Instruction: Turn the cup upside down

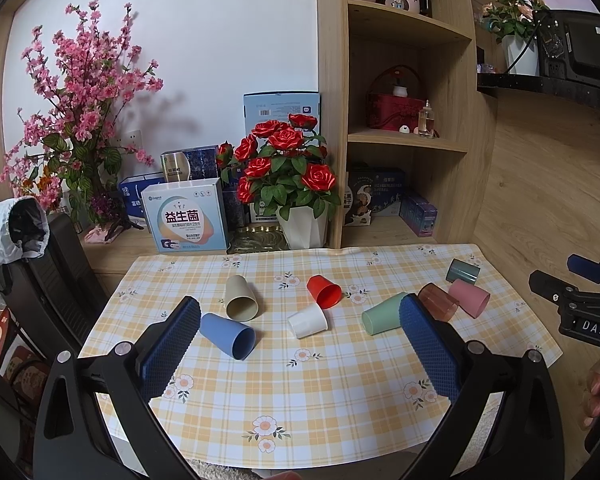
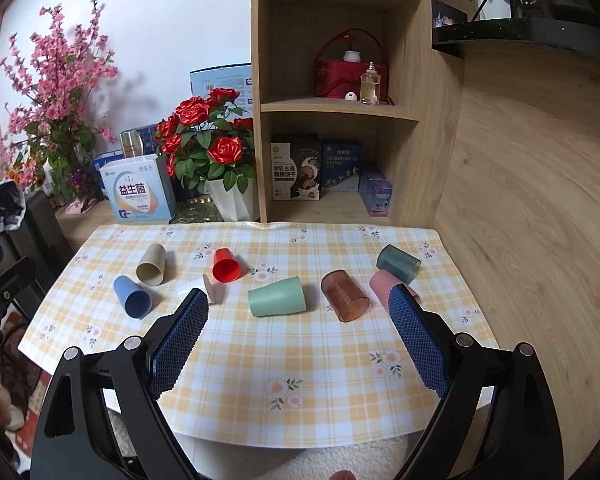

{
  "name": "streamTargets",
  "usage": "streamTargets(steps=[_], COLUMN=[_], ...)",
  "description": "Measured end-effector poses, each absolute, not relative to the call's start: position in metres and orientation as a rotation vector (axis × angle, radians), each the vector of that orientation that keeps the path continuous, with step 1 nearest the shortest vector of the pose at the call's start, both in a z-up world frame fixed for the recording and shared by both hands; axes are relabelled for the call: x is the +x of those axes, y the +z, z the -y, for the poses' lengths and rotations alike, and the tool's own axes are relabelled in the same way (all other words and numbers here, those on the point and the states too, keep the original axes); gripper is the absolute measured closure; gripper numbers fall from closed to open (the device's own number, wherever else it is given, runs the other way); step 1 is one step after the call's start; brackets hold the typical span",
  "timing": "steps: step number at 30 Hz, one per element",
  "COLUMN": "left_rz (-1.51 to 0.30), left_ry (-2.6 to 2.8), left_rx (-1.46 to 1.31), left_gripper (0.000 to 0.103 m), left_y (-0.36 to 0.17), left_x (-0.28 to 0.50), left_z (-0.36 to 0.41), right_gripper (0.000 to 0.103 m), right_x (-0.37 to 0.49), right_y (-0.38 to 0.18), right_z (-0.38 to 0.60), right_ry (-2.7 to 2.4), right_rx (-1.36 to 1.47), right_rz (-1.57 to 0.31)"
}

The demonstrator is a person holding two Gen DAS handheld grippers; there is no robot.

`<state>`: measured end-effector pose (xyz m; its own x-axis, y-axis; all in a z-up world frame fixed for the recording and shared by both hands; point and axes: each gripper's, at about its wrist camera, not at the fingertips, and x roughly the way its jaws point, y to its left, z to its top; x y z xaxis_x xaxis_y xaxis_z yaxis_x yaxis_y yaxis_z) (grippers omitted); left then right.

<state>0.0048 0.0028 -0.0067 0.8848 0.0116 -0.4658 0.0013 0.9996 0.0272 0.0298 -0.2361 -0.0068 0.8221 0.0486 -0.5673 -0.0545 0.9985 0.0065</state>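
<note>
1. Eight cups lay on their sides across the checked tablecloth (image 2: pixel 300 360), among them the green cup (image 2: pixel 277 297).
2. Left gripper (image 1: pixel 300 308) and right gripper (image 2: pixel 298 296) hovered near, fingers apart and holding nothing, probably choosing.

red roses in white pot (image 1: pixel 296 184) far centre | pink blossom branch (image 1: pixel 76 92) far left | wooden shelf (image 2: pixel 340 108) far right | checked tablecloth (image 2: pixel 300 360) near

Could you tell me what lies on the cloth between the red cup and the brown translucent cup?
The mint green cup lies on its side between the red cup and the brown translucent cup, touching neither; the right wrist view shows it best.
</note>
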Motion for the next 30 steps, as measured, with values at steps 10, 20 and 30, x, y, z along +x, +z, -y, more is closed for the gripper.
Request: streamTargets(steps=[10,20,30], left_rz=[-0.488,-0.498,-0.526], left_ry=[-0.005,-0.046,0.037], left_rx=[0.017,-0.062,-0.070], left_gripper=[0.006,0.006,0.006], left_y=[-0.008,-0.009,-0.018], left_x=[0.006,0.003,0.019], left_z=[-0.003,-0.008,-0.021], right_gripper=[0.014,0.014,0.014], right_x=[0.030,0.029,0.042], right_y=[-0.007,-0.008,-0.025], right_z=[0.236,0.236,0.250], right_ry=[0.054,0.054,0.046], right_rx=[-0.011,-0.008,0.063], right_rz=[-0.605,-0.603,-0.597])
